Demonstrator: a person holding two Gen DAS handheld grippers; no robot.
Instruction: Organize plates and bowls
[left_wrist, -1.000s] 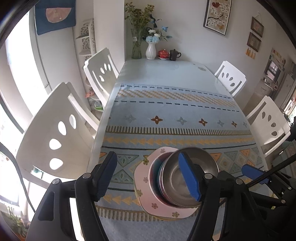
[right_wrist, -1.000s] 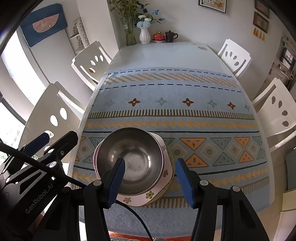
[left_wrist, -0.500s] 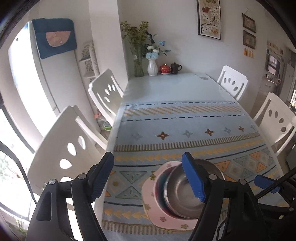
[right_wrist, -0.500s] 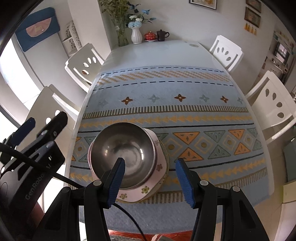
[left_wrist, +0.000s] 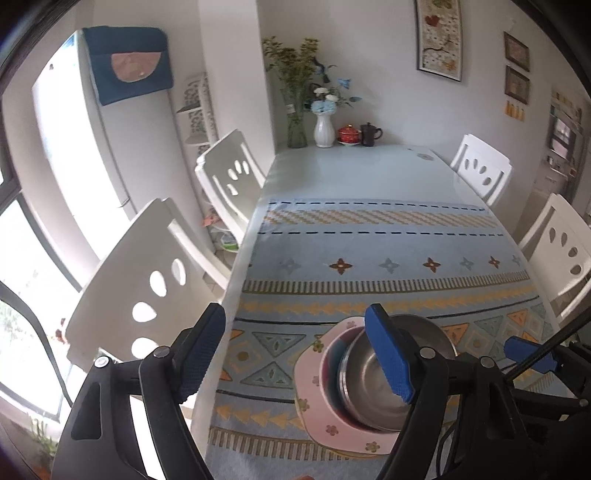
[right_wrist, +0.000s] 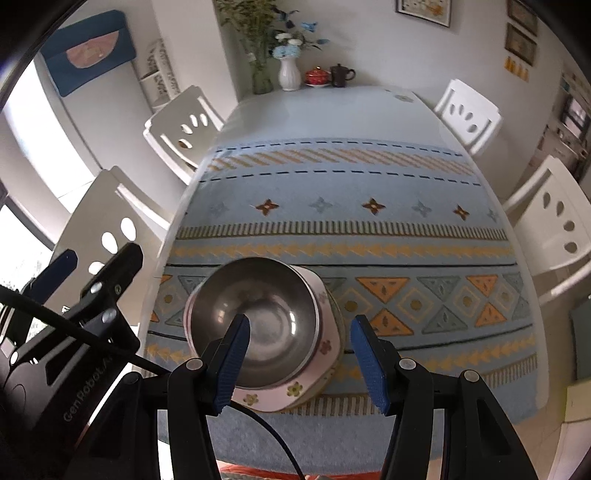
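A: From the left wrist, we see the left gripper (left_wrist: 295, 354) spreading wider, nothing between its pads; the steel bowl (left_wrist: 373, 384) sits nested in the pink plate (left_wrist: 332, 424) on the tablecloth (left_wrist: 369, 251).

B: From the right wrist, we see the right gripper (right_wrist: 299, 363) held apart above the same stack, gripping nothing.

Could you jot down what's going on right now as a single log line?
steel bowl nested on pink floral plate | left gripper opening, empty | right gripper open, empty
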